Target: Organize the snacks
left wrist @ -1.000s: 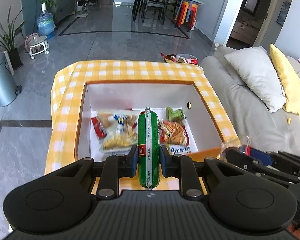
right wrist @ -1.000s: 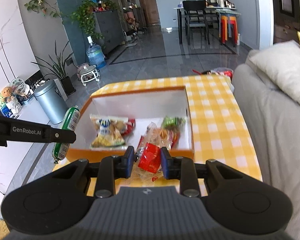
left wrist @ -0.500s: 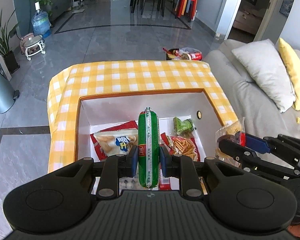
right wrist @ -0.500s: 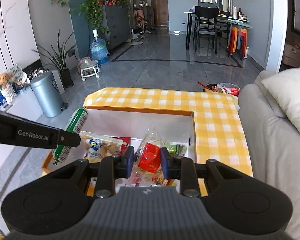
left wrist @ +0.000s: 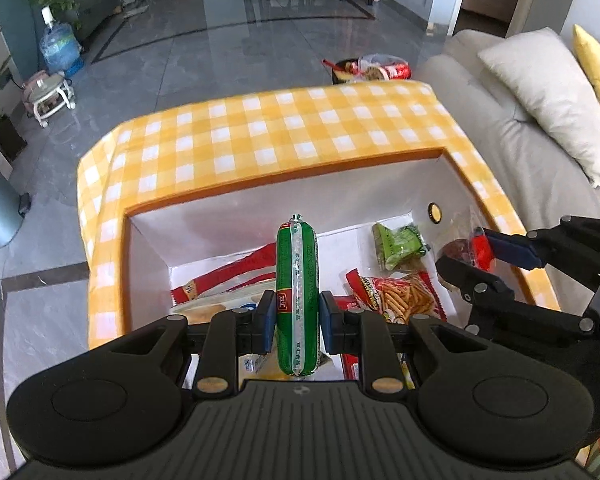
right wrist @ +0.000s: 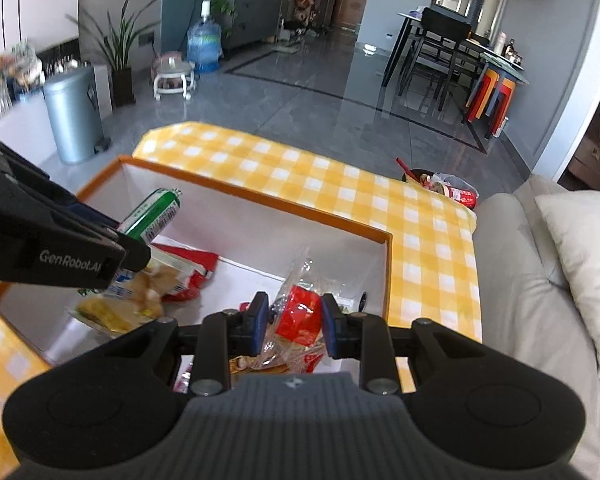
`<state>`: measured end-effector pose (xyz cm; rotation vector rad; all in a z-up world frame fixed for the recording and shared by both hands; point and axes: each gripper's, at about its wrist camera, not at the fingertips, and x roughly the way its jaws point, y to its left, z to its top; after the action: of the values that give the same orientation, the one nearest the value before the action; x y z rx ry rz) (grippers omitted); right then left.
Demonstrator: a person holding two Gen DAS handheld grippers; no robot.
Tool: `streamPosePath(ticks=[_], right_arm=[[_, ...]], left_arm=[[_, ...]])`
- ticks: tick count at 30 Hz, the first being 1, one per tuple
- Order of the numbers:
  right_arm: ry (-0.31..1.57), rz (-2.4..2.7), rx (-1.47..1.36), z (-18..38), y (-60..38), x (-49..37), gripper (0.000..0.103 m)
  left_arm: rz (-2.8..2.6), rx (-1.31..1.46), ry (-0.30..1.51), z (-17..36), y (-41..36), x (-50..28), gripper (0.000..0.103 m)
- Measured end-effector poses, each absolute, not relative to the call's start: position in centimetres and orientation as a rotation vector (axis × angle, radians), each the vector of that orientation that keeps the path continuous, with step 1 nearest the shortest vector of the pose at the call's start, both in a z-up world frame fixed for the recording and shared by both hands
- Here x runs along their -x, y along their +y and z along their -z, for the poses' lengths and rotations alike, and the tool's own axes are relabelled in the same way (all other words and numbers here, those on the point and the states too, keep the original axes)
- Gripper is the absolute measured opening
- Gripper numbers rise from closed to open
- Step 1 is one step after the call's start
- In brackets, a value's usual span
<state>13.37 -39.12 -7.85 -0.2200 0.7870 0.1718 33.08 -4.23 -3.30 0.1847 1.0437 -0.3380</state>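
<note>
On the yellow checked table stands your white box of snack packets. Your left gripper clamps a green sausage above it; your right gripper pinches a clear red-labelled packet over its right end.

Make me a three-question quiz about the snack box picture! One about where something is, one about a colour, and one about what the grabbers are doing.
1. Where is the small green snack packet?
A. on the sofa
B. inside the box
C. on the floor

2. What colour is the checked tablecloth?
A. yellow and white
B. blue and white
C. all red

3. What is the left gripper doing?
A. hanging open and empty
B. shut on the green sausage
C. pressing on a pillow

Answers: 1 B, the packet lies on the box's white floor. 2 A, yellow and white squares show. 3 B, both pads press on the sausage's sides.
</note>
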Motion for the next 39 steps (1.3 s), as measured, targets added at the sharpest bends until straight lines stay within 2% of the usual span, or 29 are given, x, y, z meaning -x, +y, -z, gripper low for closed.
streamPosePath(ticks=[15, 28, 37, 39], right_arm=[[0.884, -0.185, 0.384, 12.6, -37.5, -16.9, 0.025], [0.920, -0.205, 0.408, 12.3, -38.1, -17.1, 0.027], [0.886, -0.230, 0.391, 9.7, -38.3, -15.6, 0.054], [0.875, -0.236, 0.376, 8.9, -38.3, -15.1, 0.071]], left_arm=[[0.315, -0.178, 1.154, 7.7, -4.7, -35.5, 0.024], [0.308, -0.153, 1.171, 7.3, -4.1, -34.9, 0.025], [0.310, -0.098, 1.077, 3.8, -2.6, -33.1, 0.025], [0.304, -0.099, 1.047, 2.8, -2.5, -32.5, 0.038]])
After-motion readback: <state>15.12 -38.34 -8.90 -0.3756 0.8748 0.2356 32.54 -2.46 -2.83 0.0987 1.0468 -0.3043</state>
